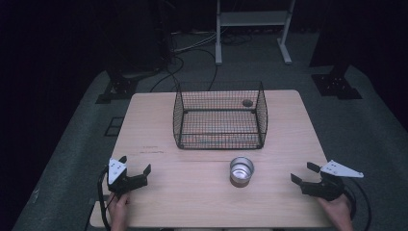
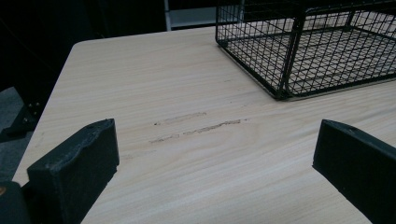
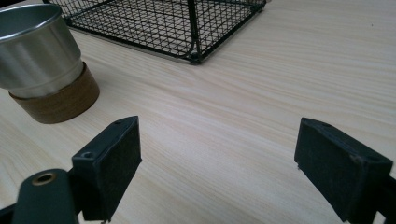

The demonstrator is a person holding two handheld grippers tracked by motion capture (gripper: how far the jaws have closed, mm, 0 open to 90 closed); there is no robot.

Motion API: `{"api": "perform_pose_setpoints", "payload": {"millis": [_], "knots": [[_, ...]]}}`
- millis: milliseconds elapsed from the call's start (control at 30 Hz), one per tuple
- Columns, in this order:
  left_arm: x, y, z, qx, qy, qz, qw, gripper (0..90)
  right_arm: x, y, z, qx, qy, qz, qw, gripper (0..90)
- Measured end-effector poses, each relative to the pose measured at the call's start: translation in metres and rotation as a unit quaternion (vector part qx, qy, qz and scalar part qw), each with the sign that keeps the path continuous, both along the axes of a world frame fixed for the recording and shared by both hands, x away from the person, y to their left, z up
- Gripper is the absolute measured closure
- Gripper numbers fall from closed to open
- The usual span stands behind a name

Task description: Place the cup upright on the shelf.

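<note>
Fingers (image 3: 109, 158) spread, empty; cup (image 3: 39, 60) cut off by frame edge.

A: Left gripper (image 1: 136, 163) sits low over the bench's (image 1: 192, 202) near left corner, fingers (image 2: 74, 168) spread wide, nothing between them.

B: Yep, right gripper (image 1: 304, 173) too, fingers (image 3: 109, 163) wide apart near the bench's right edge.

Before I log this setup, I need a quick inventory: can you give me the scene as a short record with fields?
table: light wood, scuffed near left side
basket: black wire basket, upright at table's middle, far half
cup: metal cup with brown base, upright, in front of basket, apart from it
left hand-held gripper: open, holds nothing, near left front edge
right hand-held gripper: open, holds nothing, right of cup
</note>
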State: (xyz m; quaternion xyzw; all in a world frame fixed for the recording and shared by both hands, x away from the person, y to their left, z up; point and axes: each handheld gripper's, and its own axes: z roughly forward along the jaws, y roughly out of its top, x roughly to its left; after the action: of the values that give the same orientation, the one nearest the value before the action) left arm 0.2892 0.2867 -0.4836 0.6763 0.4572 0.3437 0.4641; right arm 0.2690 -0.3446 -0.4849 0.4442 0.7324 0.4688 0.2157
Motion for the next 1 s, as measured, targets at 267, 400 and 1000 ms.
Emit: {"api": "perform_pose_setpoints", "payload": {"millis": [267, 400, 1000], "knots": [[0.000, 0.000, 0.000, -0.001, 0.003, -0.001, 1.0000, 0.0, 0.000, 0.009, 0.003, -0.008, -0.003, 0.011, 0.9999, 13.8], [0.000, 0.000, 0.000, 0.000, 0.003, -0.002, 1.0000, 0.0, -0.001, 0.015, 0.005, -0.014, -0.006, 0.019, 0.9997, 13.8], [-0.001, -0.002, 0.000, 0.004, 0.003, -0.006, 1.0000, 0.0, -0.005, 0.043, 0.014, -0.040, -0.018, 0.071, 0.9965, 13.7]]}}
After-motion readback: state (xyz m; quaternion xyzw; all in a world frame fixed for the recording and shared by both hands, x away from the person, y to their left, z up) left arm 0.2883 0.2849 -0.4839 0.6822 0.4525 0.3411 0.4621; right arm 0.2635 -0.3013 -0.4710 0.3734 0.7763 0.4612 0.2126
